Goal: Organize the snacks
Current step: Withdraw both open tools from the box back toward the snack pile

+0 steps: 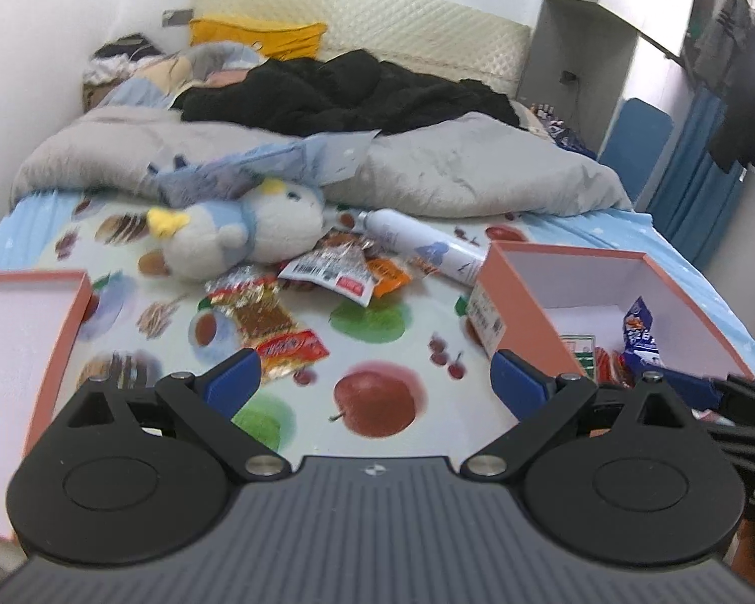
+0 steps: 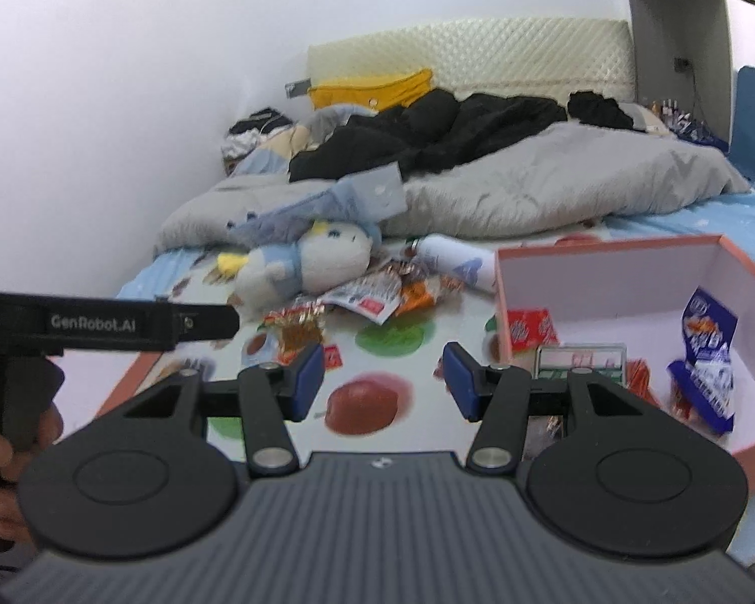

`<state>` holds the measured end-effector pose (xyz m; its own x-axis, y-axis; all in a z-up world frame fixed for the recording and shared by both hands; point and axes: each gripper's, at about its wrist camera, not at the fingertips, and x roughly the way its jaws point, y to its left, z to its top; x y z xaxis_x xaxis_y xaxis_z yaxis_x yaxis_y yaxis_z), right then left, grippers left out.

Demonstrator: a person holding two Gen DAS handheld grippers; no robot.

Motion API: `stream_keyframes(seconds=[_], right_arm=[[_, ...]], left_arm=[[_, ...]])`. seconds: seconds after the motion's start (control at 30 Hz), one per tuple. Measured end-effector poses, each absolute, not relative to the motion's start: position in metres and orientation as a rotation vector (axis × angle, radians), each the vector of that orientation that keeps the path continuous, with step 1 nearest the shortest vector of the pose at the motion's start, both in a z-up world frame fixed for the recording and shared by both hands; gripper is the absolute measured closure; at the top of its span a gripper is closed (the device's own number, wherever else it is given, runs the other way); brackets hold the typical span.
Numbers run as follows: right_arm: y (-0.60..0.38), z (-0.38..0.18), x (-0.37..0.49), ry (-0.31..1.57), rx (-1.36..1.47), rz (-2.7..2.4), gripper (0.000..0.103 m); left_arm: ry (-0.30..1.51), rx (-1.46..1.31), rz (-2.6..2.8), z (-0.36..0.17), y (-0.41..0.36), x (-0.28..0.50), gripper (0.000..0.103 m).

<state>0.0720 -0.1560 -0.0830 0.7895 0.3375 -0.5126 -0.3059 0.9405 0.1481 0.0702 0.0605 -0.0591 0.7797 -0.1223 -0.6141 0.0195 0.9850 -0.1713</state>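
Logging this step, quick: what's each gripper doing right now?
Left gripper: open, holding nothing.
Right gripper: open, holding nothing.

Your orange box [image 2: 604, 251] hides part of its contents behind its near wall, and the frame's right edge cuts it off. Left of it, the snack wrappers' [image 1: 287, 322] print blurs unreadably; the plush penguin [image 1: 246, 231] covers 1 wrapper's edge.
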Motion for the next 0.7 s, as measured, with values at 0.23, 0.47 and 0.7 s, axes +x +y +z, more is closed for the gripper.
stream_keyframes(seconds=[0.23, 0.47, 0.7], right_arm=[[-0.14, -0.098, 0.071, 0.605, 0.006, 0.349, 0.049], [-0.121, -0.113, 0.089, 0.64, -0.046, 0.347, 0.049], [-0.106, -0.126, 0.126, 0.64, -0.033, 0.324, 0.049]], left_arm=[[0.71, -0.238, -0.054, -0.09, 0.084, 0.066, 0.004], [0.757, -0.273, -0.028, -0.126, 0.109, 0.077, 0.004], [0.784, -0.287, -0.005, -0.161, 0.128, 0.115, 0.004]])
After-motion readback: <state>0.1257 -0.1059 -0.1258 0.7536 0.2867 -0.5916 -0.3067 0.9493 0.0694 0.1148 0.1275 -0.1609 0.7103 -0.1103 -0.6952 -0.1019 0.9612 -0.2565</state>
